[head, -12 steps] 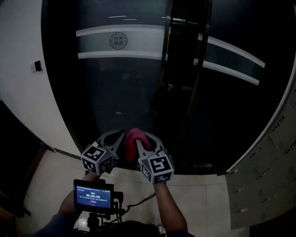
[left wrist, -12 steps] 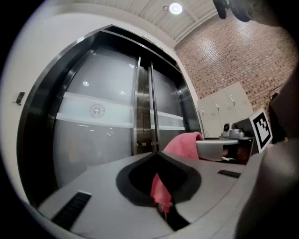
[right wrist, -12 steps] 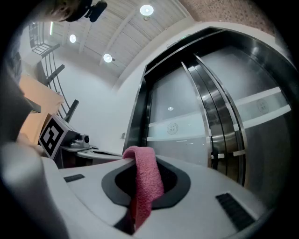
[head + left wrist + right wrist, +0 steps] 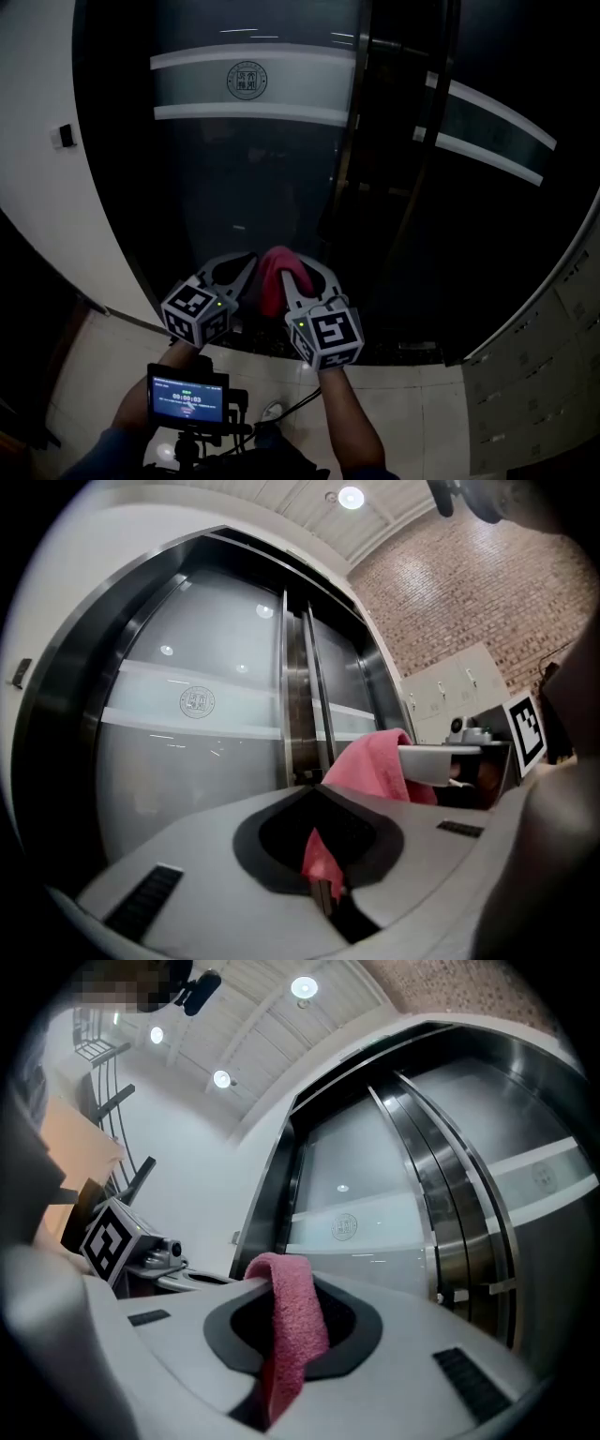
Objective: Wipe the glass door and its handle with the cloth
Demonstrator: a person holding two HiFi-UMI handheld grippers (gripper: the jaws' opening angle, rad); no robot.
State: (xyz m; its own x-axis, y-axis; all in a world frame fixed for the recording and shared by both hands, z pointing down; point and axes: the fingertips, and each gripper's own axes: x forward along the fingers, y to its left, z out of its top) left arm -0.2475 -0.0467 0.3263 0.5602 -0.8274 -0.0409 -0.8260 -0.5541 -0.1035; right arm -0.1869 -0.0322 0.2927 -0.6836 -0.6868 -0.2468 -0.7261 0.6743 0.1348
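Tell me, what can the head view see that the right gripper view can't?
Only the head view shows the small black screen with glowing numbers and the pale tiled floor. Only the right gripper view shows the round white ceiling lights. Both show the fluffy pink cloth and the dark glass door with its round emblem.

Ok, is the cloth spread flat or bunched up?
Bunched: the cloth drapes folded over the right tongs, a corner pinched in the left tongs.

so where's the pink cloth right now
Head view, low centre: the cloth is held by the left hand-held gripper and right hand-held gripper, before the glass door.
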